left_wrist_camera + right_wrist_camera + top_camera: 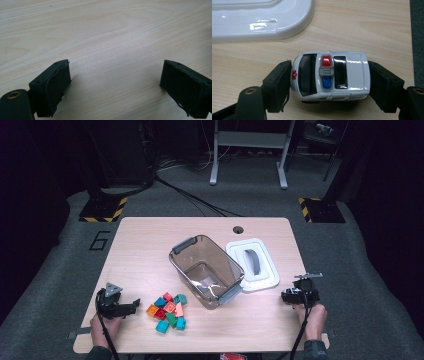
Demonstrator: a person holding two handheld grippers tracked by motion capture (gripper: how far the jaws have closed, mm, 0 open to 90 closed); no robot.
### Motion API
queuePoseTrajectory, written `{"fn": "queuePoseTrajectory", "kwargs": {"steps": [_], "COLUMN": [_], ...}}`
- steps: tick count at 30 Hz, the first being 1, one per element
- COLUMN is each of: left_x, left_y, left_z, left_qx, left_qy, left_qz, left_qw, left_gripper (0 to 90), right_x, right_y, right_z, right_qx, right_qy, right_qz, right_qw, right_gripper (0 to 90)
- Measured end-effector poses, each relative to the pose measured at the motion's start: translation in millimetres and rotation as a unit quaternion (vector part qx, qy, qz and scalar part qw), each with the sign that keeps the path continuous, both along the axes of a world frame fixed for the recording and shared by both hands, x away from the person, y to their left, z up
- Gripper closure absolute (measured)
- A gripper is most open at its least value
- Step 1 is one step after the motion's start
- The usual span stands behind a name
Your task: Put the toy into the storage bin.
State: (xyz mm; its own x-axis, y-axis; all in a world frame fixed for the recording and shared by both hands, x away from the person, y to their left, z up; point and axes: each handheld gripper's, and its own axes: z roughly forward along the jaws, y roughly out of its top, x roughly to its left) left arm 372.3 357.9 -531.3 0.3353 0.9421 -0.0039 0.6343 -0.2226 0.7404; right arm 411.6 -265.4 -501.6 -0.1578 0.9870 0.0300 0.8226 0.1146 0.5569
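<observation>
In the high view, the left gripper (131,307) rests near the colored blocks (168,311). In the left gripper view, its jaws stand apart over bare table (105,32). In the right gripper view, the right gripper (329,81) clamps the toy ambulance (331,76) near the white lid (262,18).

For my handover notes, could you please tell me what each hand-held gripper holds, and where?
The right hand-held gripper clamps a white toy ambulance end to end, nose and tail. The left hand-held gripper holds nothing.
</observation>
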Motion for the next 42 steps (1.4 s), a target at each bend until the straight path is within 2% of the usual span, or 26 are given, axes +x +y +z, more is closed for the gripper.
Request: {"fn": "queuePoseTrajectory", "kwargs": {"steps": [10,16,32,37,42], "left_x": [0.0,0.0,-0.1,-0.1,-0.1], "left_y": [0.0,0.0,0.0,0.0,0.0], "left_z": [0.0,0.0,0.0,0.0,0.0], "left_qx": [0.0,0.0,0.0,0.0,0.0], "left_qy": [0.0,0.0,0.0,0.0,0.0], "left_qz": [0.0,0.0,0.0,0.0,0.0], "left_qw": [1.0,1.0,1.0,1.0,1.0], "left_gripper": [9.1,9.1,9.1,9.1,9.1], "right_x": [0.4,3.5,12.5,16.2,19.7], "right_y": [8.7,16.0,37.8,46.7,55.0], "right_z": [20.5,32.4,58.6,64.6,71.2], "right_qx": [0.01,0.005,0.018,0.022,0.024], "right_qy": [-0.023,-0.04,-0.06,-0.058,-0.065], "right_qz": [0.014,0.031,0.065,0.073,0.09], "right_qw": [0.9996,0.9987,0.9959,0.9954,0.9935], "right_gripper": [25.1,25.1,25.1,25.1,25.1]}}
